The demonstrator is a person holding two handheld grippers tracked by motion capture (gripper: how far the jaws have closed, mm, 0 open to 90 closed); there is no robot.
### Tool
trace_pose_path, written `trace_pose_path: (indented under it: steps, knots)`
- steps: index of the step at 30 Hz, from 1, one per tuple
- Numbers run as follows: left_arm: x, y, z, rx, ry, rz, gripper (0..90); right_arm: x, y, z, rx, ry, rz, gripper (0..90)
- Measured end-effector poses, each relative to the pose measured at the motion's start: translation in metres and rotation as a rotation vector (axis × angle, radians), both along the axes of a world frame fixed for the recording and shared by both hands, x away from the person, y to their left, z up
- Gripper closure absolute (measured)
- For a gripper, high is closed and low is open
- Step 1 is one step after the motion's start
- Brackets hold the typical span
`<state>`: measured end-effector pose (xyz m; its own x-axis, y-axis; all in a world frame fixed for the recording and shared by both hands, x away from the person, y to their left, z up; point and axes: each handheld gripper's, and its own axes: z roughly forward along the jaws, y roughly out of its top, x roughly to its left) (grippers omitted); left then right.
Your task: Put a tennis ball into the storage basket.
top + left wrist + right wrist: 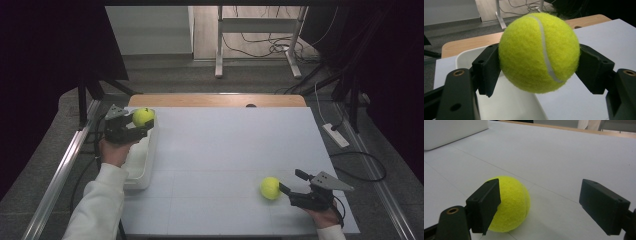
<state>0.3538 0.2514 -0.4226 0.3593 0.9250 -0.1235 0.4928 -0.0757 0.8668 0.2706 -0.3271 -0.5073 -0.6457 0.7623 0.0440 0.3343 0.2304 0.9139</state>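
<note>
— Well, what sits nearest you right now?

— My right gripper (294, 181), down by the near edge of the white table (230, 145). Its jaws stand spread wide, clamped on nothing. In the right gripper view one black finger (485, 203) covers part of a tennis ball (510, 203), which rests on the table surface just ahead of that finger, while the other finger (602, 205) stands well clear of it, with bare table between them. From the high view, that ball (270, 188) lies just beside my fingertips, on the side toward the table's middle.

— And it isn't gripped?

— No, it lies loose on the sheet, the jaws released around it, more beside than about it.

— Farther off, then?

— My left gripper (143, 121), out at the left edge of the table. Its jaws are clenched on a second tennis ball (143, 116). In the left gripper view both pads (487, 68) press into the fuzz on opposite flanks of that ball (539, 52), with its white seam running down the front. The ball is lifted above the white bin (145, 160), near the bin's far end; the bin's rim and hollow (464, 58) show beneath and behind the ball.

— And beyond?

— The table's wooden far edge (215, 100), then grey floor and a tangle of cables (265, 45).
</note>
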Motion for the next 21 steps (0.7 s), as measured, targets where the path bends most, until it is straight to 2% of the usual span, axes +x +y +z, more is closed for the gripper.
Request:
trace_pose_path:
  steps: [11,21]
  knots:
    - [0.004,0.005,-0.001,0.005,0.014,0.018,26.6,0.000,0.000,0.000,0.001,0.001,0.000,16.9]
    - [0.014,0.011,-0.004,0.022,0.043,0.039,26.6,0.000,0.000,0.000,0.005,0.003,0.000,16.9]
